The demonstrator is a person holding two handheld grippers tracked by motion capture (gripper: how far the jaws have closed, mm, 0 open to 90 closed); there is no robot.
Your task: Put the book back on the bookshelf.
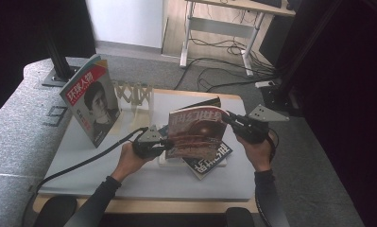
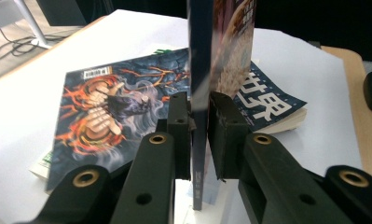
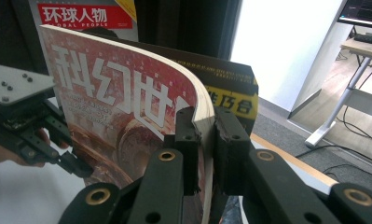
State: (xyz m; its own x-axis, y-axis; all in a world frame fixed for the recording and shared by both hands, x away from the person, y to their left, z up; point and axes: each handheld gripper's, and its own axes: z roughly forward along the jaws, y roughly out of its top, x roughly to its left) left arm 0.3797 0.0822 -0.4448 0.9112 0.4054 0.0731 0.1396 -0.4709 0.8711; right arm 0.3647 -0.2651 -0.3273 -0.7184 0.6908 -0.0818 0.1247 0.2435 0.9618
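Step in hand: a red magazine [image 1: 197, 131] is held upright between both grippers, above a small stack [image 1: 209, 160] on the table [image 1: 143, 179]. The left gripper [image 2: 200, 116] clasps its lower edge, jaws nearly together with the pages pinched between the pads. The right gripper [image 3: 204, 128] grips the opposite edge likewise; the cover bows just above its fingers. Judgement: next comes carrying it to the rack [image 1: 135, 94] beside the standing magazine [image 1: 92, 97], keeping both grips firm.

High overhead, two close tongs-mounted cameras
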